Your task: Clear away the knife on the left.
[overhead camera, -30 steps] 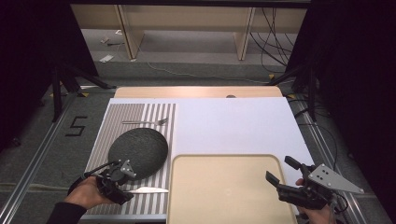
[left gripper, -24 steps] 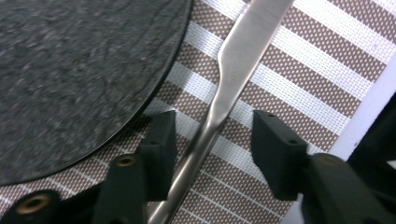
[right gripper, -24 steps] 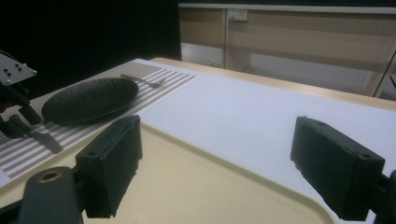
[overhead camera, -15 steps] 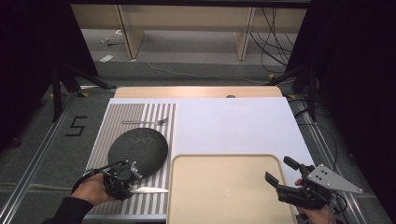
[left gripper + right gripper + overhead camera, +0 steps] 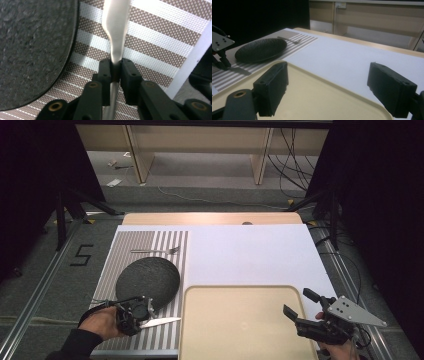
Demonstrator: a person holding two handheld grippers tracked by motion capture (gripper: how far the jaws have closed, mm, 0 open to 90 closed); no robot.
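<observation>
Silver, flat and slim: a table knife [image 5: 116, 37] pinched by its handle in the narrow-set jaws of the left tool [image 5: 134, 312], blade pointing toward the cream plastic tray [image 5: 240, 325]. Lies low over the brown-and-white striped placemat [image 5: 150, 245], just beside the near rim of the dark grey, rough-textured round plate [image 5: 148, 279]. Probably a place-setting step, judging from the layout alone. Best done by keeping the blade level, clear of the plate's rim, and parallel to the stripes before easing the grip. Farther up the mat, a silver fork [image 5: 155, 251] beyond the plate. At the white surface [image 5: 250, 255], right tool [image 5: 300, 312] spread wide, empty, over the tray's near right corner.
</observation>
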